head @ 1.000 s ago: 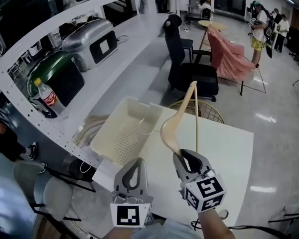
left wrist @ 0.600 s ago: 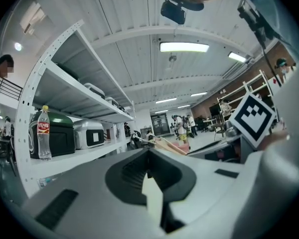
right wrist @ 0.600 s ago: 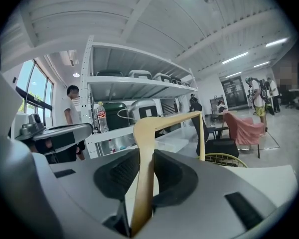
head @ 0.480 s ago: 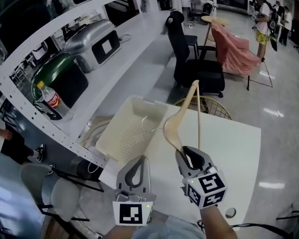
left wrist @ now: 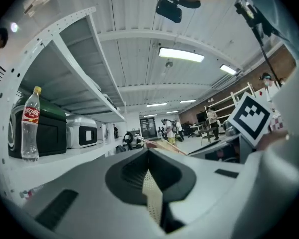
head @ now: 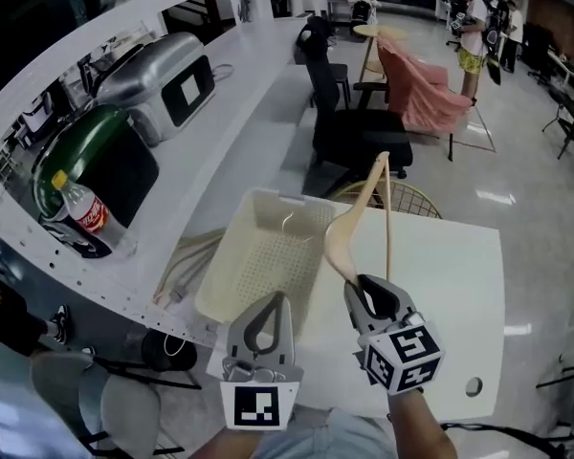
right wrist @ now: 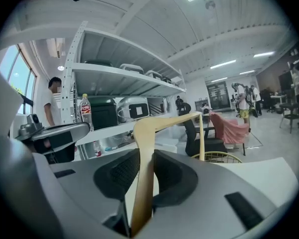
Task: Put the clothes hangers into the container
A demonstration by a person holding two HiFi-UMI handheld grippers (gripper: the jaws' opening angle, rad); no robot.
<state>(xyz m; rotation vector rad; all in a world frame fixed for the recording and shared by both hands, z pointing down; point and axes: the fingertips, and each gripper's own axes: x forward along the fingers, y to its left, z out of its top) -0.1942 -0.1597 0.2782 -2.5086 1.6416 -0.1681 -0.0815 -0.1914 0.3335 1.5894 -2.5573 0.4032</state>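
Observation:
A cream perforated container [head: 260, 268] stands at the left edge of the white table [head: 445, 285]. My right gripper [head: 368, 297] is shut on one arm of a wooden clothes hanger [head: 345, 233], which stands up just right of the container. Its thin metal hook [head: 287, 221] hangs over the container's far end. In the right gripper view the hanger [right wrist: 145, 163] runs up between the pads of the right gripper [right wrist: 142, 169]. My left gripper [head: 267, 321] hovers at the container's near edge, shut and holding nothing. In the left gripper view a sliver of the container [left wrist: 152, 195] shows behind the left gripper [left wrist: 149, 152].
A white shelf to the left carries a cola bottle [head: 77, 206], a dark green appliance [head: 110, 156] and a silver one [head: 163, 75]. Cables [head: 187, 254] lie beside the container. Beyond the table are a black chair [head: 349, 132], a gold wire basket [head: 407, 199], pink cloth [head: 416, 89] and people [head: 472, 27].
Both grippers have moved forward toward the container, the right one carrying the hanger along. The hanger now stands closer to the container's right rim.

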